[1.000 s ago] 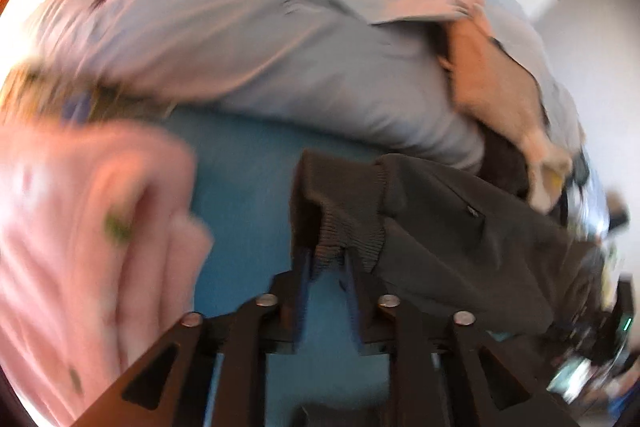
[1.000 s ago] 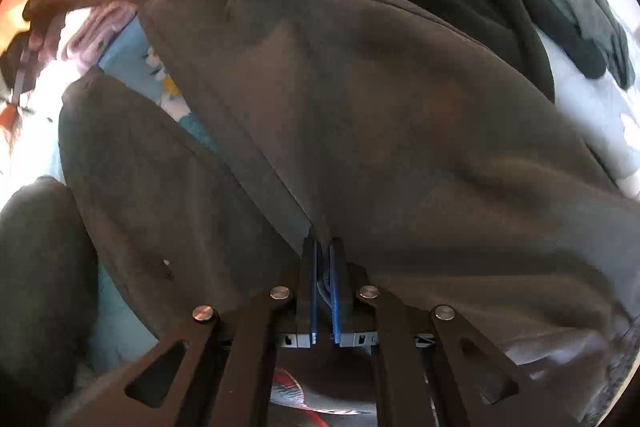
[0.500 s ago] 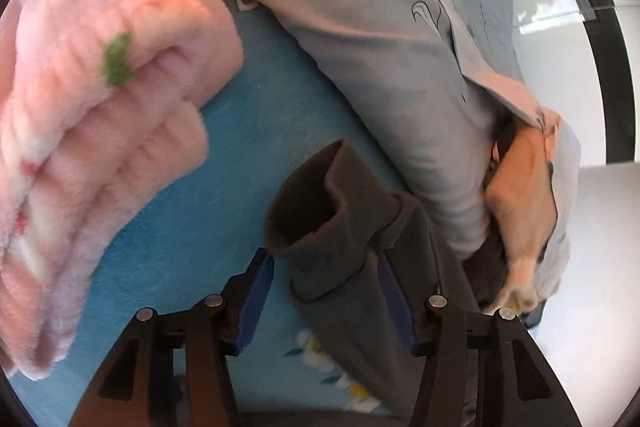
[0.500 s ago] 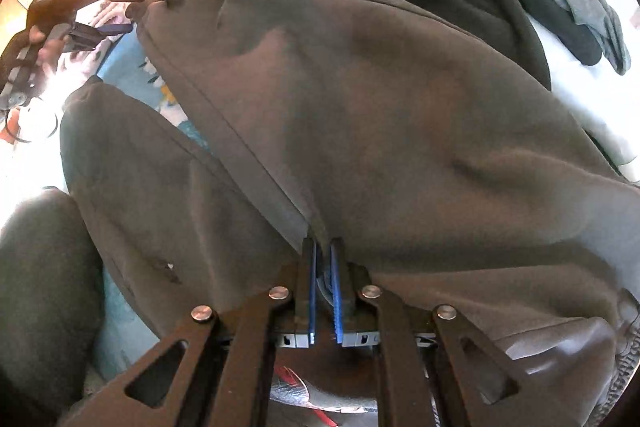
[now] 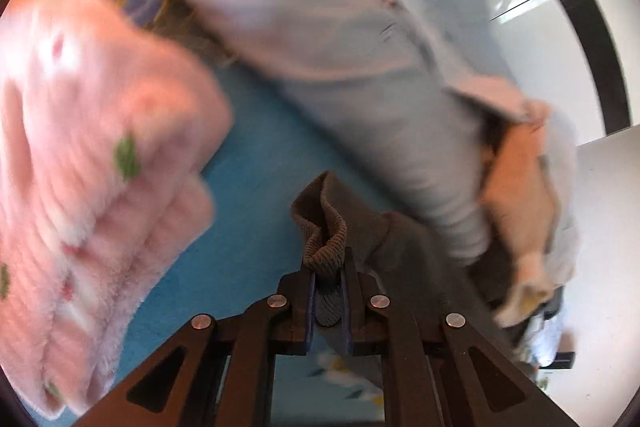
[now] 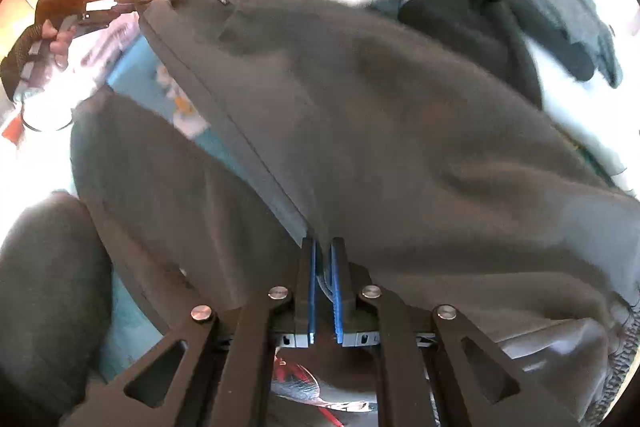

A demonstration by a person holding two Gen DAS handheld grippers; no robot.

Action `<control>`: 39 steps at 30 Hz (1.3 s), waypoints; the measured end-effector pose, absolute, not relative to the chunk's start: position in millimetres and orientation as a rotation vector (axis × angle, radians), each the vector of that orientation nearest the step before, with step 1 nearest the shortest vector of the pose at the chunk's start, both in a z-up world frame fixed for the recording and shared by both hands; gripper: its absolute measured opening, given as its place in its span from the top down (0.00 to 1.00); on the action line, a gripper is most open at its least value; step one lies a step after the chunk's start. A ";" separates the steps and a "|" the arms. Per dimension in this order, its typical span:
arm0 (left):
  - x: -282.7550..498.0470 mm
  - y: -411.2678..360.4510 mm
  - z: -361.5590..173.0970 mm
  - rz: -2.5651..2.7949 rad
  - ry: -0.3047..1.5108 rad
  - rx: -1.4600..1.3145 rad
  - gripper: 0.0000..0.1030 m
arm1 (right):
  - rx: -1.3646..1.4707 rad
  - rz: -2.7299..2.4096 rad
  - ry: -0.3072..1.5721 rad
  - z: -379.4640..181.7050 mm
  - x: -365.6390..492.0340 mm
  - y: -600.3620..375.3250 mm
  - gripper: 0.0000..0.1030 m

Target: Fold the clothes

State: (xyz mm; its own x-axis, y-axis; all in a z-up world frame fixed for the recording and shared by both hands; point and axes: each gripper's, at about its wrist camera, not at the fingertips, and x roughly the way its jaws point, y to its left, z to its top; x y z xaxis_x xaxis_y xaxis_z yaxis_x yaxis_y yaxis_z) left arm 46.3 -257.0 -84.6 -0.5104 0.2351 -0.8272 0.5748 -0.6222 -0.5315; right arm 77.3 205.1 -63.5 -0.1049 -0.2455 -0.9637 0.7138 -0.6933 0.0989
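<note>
- Your left claw [image 5: 328,291] reaches forward low over the blue bed sheet [image 5: 256,195], pinching the ribbed cuff [image 5: 322,247] of the grey sweatshirt [image 6: 360,131].
- Your right claw [image 6: 323,287] clamps the soft fleece body, draped across the bed.
- A fluffy pink blanket [image 5: 88,163] lies nearby.

Matt grey fleece sweatshirt [image 6: 380,131] with ribbed knit cuff [image 5: 326,251]; fluffy pink plush blanket [image 5: 88,195]; smooth blue bedsheet [image 5: 256,187].

Right gripper [image 6: 323,267] pinches the grey sweatshirt [image 6: 380,131] edge; left gripper [image 6: 120,5] grips its far-left cuff.
</note>
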 end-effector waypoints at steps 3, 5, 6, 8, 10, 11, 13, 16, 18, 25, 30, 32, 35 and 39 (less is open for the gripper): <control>49.6 -258.8 -95.4 -2.200 1.288 1.426 0.86 | 1.508 -1.885 0.485 -55.5 75.0 210.0 0.89; 54.9 -259.9 -91.4 -2.184 1.345 1.433 0.76 | 1.503 -1.905 0.456 -45.9 73.7 216.3 0.87; 57.7 -260.3 -88.0 -2.182 1.363 1.437 0.71 | 1.498 -1.919 0.445 -40.3 73.5 219.8 0.85; 66.2 -259.9 -73.5 -2.208 1.353 1.445 0.52 | 1.483 -1.953 0.406 -28.3 73.4 227.4 0.84; 81.9 -254.8 -52.5 -2.271 1.319 1.445 0.48 | 1.467 -1.994 0.350 -16.4 73.6 232.8 0.77; 91.1 -250.2 -39.8 -2.314 1.290 1.437 0.46 | 1.460 -2.035 0.313 -9.5 75.1 240.9 0.75; 114.9 -241.9 -16.6 -2.387 1.211 1.410 0.37 | 1.449 -2.103 0.241 2.4 80.3 257.3 0.73; 162.3 -229.5 -5.5 -2.415 1.087 1.406 0.34 | 1.438 -2.212 0.086 18.9 93.2 300.1 0.67; 189.5 -222.2 -13.2 -2.396 1.051 1.447 0.34 | 1.434 -2.297 -0.019 22.3 110.9 325.2 0.66; 234.1 -200.2 -56.6 -2.318 1.090 1.598 0.34 | 1.430 -2.502 -0.453 30.4 177.0 433.5 0.58; 232.0 -199.8 -83.7 -2.211 1.186 1.654 0.34 | 1.481 -2.564 -0.710 12.0 214.9 491.4 0.52; 230.6 -200.1 -93.8 -2.169 1.215 1.665 0.34 | 1.482 -2.548 -0.853 -0.7 221.3 507.6 0.46; 228.7 -200.2 -102.1 -2.150 1.215 1.651 0.35 | 1.464 -2.488 -1.060 -21.7 220.3 523.6 0.46; 223.5 -196.5 -105.3 -2.129 1.222 1.642 0.37 | 1.425 -2.399 -1.259 -46.5 194.7 527.1 0.46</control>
State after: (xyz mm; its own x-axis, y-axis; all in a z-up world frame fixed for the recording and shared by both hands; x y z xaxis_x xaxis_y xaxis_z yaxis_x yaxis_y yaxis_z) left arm 223.5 -196.5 -105.3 -0.3696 0.3211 -0.8720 0.5912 -0.6427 -0.4873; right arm 194.7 527.1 -46.5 -0.5639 -0.4452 -0.6955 -0.3193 -0.6592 0.6808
